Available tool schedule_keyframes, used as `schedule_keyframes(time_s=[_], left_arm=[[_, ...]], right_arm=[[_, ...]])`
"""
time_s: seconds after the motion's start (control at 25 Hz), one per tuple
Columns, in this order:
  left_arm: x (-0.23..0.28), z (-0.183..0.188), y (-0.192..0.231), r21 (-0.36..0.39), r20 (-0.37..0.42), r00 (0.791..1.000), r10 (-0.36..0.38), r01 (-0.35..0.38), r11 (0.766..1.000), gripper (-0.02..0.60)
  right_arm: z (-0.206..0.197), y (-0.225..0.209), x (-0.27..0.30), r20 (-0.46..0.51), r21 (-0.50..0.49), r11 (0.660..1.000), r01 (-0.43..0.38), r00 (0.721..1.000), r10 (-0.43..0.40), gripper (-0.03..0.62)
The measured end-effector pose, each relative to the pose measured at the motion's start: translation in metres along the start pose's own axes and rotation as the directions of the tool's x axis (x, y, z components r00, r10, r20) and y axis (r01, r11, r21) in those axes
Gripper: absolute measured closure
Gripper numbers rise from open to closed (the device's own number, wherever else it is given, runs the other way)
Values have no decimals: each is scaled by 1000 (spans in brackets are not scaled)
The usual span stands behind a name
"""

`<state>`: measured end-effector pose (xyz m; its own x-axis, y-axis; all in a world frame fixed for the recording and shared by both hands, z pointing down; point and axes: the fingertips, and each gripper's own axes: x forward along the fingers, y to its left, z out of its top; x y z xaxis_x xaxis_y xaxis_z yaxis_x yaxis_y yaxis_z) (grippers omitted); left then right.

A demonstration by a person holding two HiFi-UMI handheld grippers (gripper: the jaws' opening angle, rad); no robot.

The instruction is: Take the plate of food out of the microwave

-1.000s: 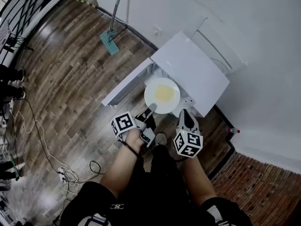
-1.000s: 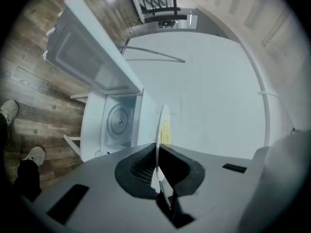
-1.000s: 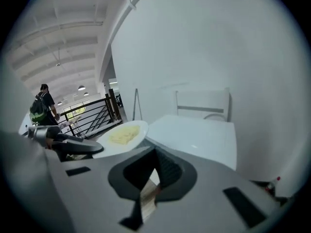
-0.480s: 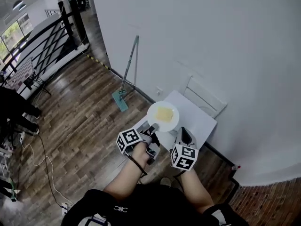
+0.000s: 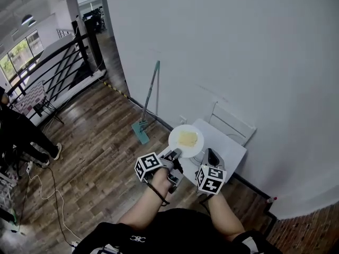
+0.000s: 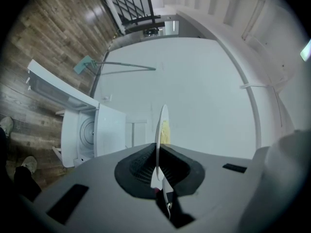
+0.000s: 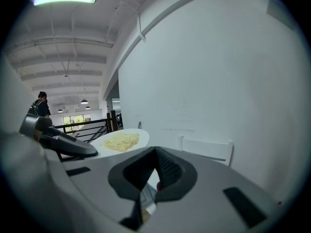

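Plate [image 5: 186,141], round glossy white with yellow noodles, rim pinched in left tongs [image 5: 174,153]; right tongs [image 5: 212,154] clamped empty, boxy white microwave [image 5: 231,145] below.

No words, numbers or brand names could be read anywhere. The marker cube [image 5: 149,166] of the left gripper [image 5: 173,153] and the marker cube [image 5: 211,179] of the right gripper [image 5: 211,154] bore only black-and-white square patterns, no letters. A small white emblem [image 5: 137,238] on the person's dark shirt [image 5: 175,227] was too small to read.
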<state>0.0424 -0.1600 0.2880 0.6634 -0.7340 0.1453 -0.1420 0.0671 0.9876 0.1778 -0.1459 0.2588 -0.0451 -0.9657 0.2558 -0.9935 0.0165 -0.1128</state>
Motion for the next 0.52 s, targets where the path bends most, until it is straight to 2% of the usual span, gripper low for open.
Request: schedule_keyframes(time_s=[0.28, 0.52], left_arm=[[-3, 0, -5, 6, 10, 1000, -16, 16, 1000, 572], [-1, -1, 2, -14, -24, 999, -34, 33, 999, 572]], right_arm=[[0, 3, -1, -9, -1, 1000, -6, 1000, 6, 588], [-7, 11, 6, -16, -12, 1000, -7, 1000, 7, 588]])
